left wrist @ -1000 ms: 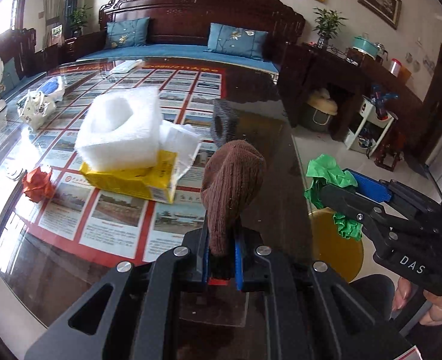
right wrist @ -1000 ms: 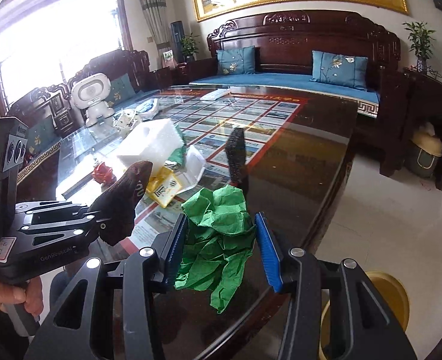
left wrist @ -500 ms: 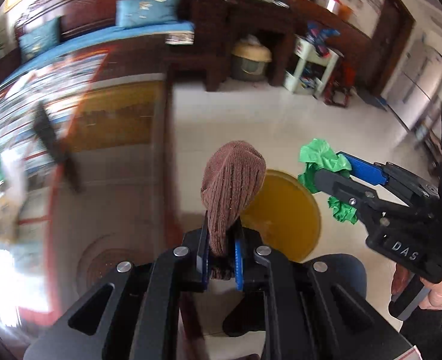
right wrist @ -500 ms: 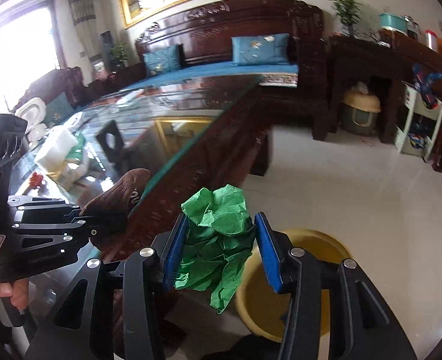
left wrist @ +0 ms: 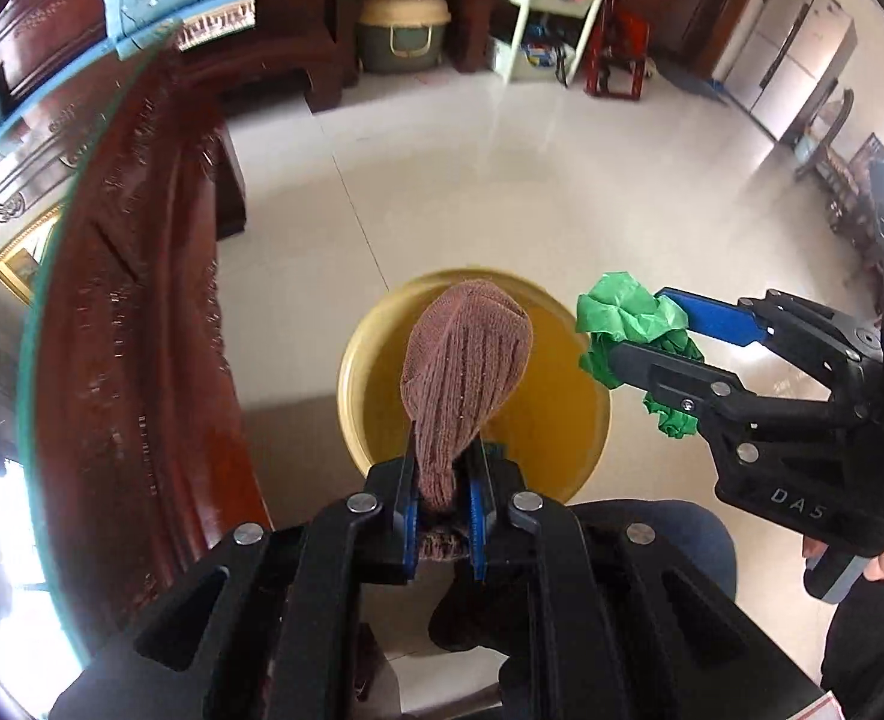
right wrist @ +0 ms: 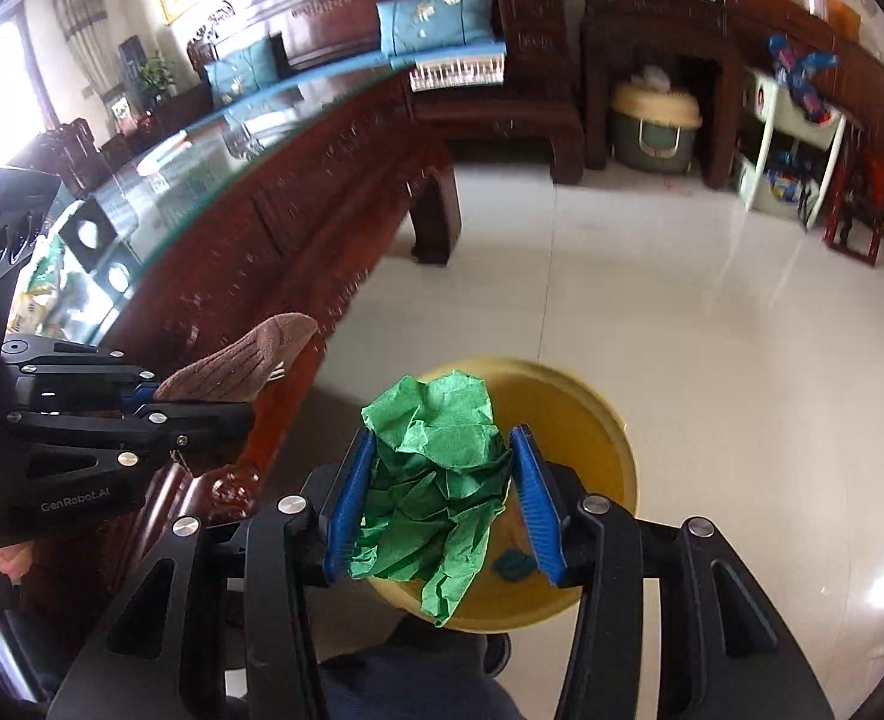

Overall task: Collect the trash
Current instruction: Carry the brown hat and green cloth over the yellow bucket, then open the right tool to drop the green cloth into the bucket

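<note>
My left gripper is shut on a brown knitted sock and holds it above a yellow bin on the floor. My right gripper is shut on a crumpled green paper, also over the yellow bin. In the left wrist view the right gripper holds the green paper at the bin's right rim. In the right wrist view the left gripper with the sock is at the left. A small dark green scrap lies inside the bin.
The glass-topped wooden table runs along the left, its edge close to the bin. A tiled floor spreads beyond. A green and beige pet carrier and a white shelf stand at the far wall. The person's knee is below the bin.
Both grippers have swung right, away from the tabletop, and now point down over the yellow bin. Each still holds its item. The bin has come closer and more central.
</note>
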A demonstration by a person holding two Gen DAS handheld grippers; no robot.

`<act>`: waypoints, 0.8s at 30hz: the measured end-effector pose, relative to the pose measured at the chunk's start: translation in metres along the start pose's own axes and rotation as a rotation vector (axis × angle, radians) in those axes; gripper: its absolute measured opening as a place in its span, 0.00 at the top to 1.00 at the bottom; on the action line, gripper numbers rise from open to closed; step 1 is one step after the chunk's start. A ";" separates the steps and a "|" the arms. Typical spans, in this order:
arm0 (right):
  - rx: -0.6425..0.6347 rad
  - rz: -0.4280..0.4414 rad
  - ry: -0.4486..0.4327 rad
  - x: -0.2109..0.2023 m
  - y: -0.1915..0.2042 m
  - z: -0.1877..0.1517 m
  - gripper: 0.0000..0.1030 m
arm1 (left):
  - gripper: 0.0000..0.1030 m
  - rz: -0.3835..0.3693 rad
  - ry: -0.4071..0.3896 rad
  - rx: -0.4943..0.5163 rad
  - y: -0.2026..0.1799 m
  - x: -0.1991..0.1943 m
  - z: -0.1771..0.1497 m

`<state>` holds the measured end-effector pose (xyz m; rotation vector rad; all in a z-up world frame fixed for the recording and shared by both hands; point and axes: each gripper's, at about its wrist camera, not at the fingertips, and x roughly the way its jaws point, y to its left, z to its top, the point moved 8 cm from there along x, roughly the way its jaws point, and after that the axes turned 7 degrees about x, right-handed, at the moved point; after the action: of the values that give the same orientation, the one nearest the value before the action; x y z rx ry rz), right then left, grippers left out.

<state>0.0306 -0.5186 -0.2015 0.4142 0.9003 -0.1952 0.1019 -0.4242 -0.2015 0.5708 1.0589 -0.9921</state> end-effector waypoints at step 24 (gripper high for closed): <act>-0.019 -0.149 0.118 0.047 -0.062 -0.014 0.25 | 0.86 -0.054 0.175 0.065 -0.025 0.081 0.024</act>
<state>0.0284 -0.5677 -0.2632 0.3435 1.0496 -0.3011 0.1020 -0.4868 -0.2639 0.6953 1.2057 -1.0410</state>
